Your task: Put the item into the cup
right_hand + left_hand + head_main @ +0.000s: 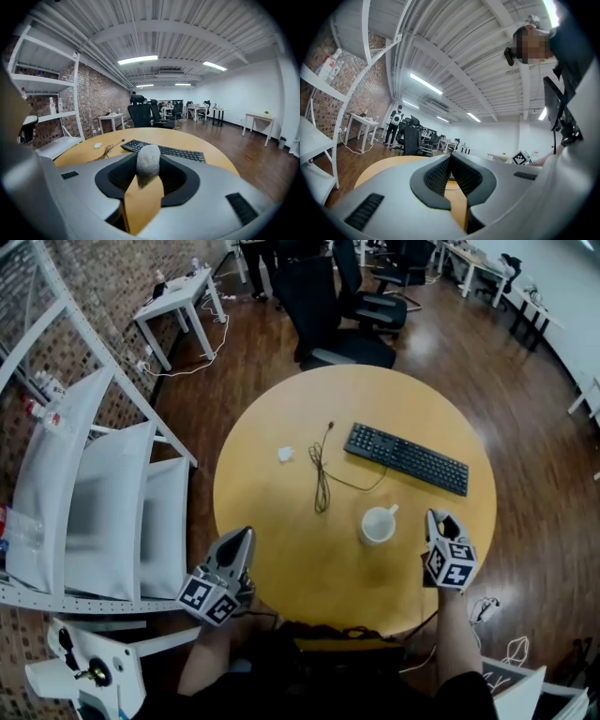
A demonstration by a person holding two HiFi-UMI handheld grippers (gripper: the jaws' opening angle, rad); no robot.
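The left gripper (239,542) hangs at the table's near edge, jaws pressed together on nothing. The right gripper (442,523) pinches the item (148,161) (a pale grey lump). The cup (379,525) stands just to its left, mouth up.

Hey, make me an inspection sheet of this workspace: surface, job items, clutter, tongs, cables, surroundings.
Surface: round yellow table, bare wood, no spill seen.
Job's things: white cup upright toward the near edge; grey lump off the table, held.
Clutter: black keyboard; small white scrap.
Tongs: right tongs shut on the grey lump, just right of the cup; left tongs shut, empty, at the near-left edge.
Cables: thin black cable bunched loosely left of the keyboard.
Surroundings: office chairs beyond the table; white shelving at left; wooden floor.
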